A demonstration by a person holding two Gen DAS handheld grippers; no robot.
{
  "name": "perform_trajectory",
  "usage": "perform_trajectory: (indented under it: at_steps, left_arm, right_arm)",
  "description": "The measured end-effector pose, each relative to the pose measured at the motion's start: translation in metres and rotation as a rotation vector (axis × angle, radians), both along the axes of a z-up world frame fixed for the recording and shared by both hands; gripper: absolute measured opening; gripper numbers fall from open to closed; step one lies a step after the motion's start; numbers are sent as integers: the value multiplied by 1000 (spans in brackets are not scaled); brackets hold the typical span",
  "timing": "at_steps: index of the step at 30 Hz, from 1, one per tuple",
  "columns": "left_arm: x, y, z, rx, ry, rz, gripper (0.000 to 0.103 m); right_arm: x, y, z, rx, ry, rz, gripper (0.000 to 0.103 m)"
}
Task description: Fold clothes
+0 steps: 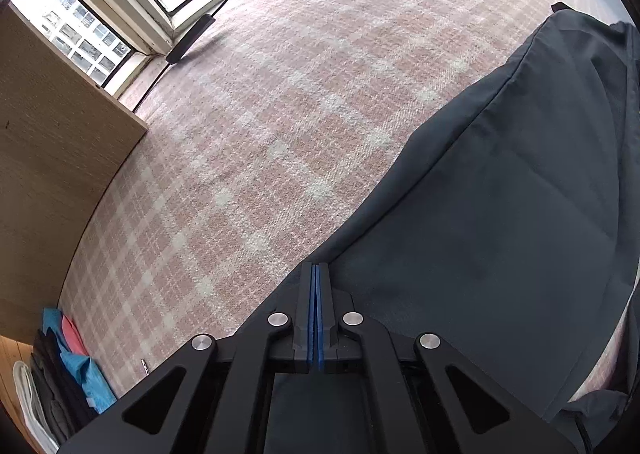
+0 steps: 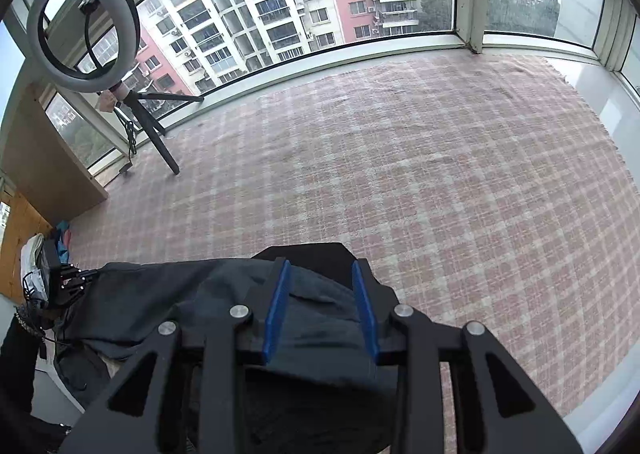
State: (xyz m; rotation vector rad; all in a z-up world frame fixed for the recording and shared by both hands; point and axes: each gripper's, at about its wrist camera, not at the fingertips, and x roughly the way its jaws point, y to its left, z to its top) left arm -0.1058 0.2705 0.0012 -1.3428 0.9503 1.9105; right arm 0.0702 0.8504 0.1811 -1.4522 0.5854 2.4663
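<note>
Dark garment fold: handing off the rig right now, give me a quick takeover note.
Left gripper: jaws shut at the edge of the dark garment; whether cloth is pinched between the pads cannot be told.
Right gripper: jaws apart over a bunched part of the garment, pads not pressing on it.
Garment lies on the pink checked blanket, partly spread, rumpled near the right gripper.
Done: no finished fold visible.
Left: grip with the right, then probably smooth the garment flat and fold.
</note>
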Motion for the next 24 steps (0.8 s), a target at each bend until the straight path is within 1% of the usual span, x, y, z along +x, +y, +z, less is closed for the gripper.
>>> perform_trajectory:
  at_steps: [2, 3, 5, 6, 9, 10, 11, 13, 14, 15, 16, 18, 20, 21, 22, 24]
  left_arm:
    - [0, 0, 6, 14, 5, 13, 0]
    - [0, -1, 9, 26, 8, 20, 0]
    - [-2, -6, 15, 44, 12, 38, 0]
    - [-3, -7, 18, 54, 14, 47, 0]
    - [-3, -9, 17, 39, 18, 52, 0]
    - [-3, -9, 17, 38, 18, 52, 0]
    - [-3, -9, 17, 38, 18, 52, 0]
    - [-5, -10, 19, 51, 19, 55, 0]
    - [-7, -13, 21, 64, 4, 57, 0]
    - [-8, -16, 24, 77, -12, 60, 0]
    - [-10, -18, 26, 87, -21, 60, 1]
    - [-10, -26, 35, 85, 39, 69, 6]
    - [-13, -33, 36, 85, 25, 67, 9]
    - [-15, -37, 36, 85, 18, 66, 16]
    - [-14, -37, 32, 74, 5, 58, 19]
    - [-12, -34, 23, 53, -28, 28, 20]
  right_arm:
    - [-10, 7, -26, -8, -77, -29, 32]
    - [-13, 6, -41, -29, -116, -18, 32]
    - [-11, 3, -68, -32, -187, -2, 32]
    - [-8, 4, -79, -33, -210, 0, 32]
    - [1, 13, -105, -29, -272, -23, 32]
    - [4, 18, -110, -28, -285, -40, 33]
    - [7, 22, -116, -40, -299, -54, 38]
    - [10, 19, -120, -53, -288, -43, 39]
    - [12, 17, -121, -59, -280, -36, 39]
    - [11, 12, -120, -44, -271, -17, 30]
    - [9, 5, -118, -24, -262, 4, 23]
    - [6, -7, -114, 16, -243, 46, 10]
    - [2, -17, -105, 90, -222, 64, 7]
    - [0, -19, -99, 110, -207, 59, 6]
    - [-1, -21, -92, 126, -190, 52, 5]
    - [-3, -20, -77, 147, -149, 36, 5]
